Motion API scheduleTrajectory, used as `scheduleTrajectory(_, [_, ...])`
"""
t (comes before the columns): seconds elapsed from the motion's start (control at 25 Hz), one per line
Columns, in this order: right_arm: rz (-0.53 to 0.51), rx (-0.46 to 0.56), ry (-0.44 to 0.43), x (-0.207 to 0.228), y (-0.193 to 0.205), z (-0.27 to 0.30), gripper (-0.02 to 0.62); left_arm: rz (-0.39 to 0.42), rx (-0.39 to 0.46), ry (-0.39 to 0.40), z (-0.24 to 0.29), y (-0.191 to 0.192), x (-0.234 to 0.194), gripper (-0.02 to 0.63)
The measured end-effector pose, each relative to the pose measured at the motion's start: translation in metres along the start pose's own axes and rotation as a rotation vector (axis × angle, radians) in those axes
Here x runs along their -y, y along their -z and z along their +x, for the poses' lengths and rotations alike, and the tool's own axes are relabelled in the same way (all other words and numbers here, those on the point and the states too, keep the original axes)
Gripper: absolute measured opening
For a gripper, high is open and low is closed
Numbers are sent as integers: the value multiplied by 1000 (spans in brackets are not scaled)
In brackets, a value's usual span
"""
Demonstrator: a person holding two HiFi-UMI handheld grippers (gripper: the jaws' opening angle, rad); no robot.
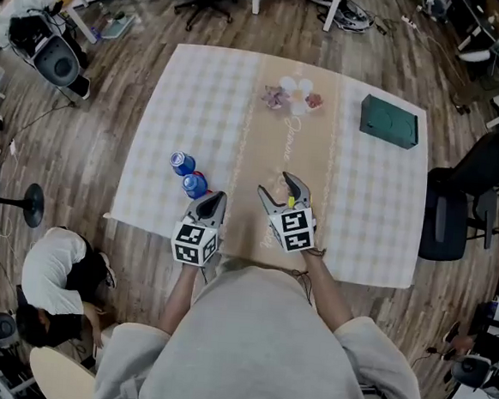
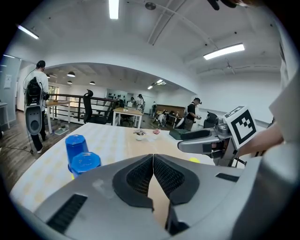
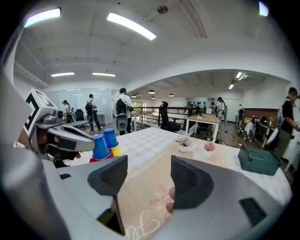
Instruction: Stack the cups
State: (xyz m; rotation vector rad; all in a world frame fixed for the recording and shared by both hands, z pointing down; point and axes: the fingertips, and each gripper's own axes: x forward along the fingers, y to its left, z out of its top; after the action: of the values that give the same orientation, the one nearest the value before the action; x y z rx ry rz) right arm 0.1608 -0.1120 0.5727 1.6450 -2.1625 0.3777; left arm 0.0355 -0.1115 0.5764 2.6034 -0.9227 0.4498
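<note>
jaws empty; two inverted blue cups (image 1: 195,184)

Right gripper (image 3: 149,174) open over the table (image 3: 154,138)
Its jaws stand apart with nothing between them. At left, two upside-down blue cups (image 3: 100,146) show red and yellow beneath, just behind the left gripper (image 3: 80,136).

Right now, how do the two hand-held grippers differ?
The left gripper has its jaws pressed together; the right gripper has its jaws apart. The left gripper is close beside the blue cups; the right gripper is farther from them. Both are empty.
</note>
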Motion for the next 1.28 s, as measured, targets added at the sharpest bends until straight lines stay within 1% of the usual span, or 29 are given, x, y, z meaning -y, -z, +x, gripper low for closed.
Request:
scheduleTrajectory(0.36, [72,-45,137,51,40,-37,290,35,-39,111,37,1,39,15])
scheduleTrajectory(0.64, [126,-115,173,69,81,-50,290,48,-62,154,51,3,59,14])
scheduleTrajectory(0.96, [164,-192,161,69,119,-38,282,48,-77,136,46,8,53,14])
scheduleTrajectory(1.28, [199,-242,161,72,143,-26,256,41,-88,101,38,12,42,14])
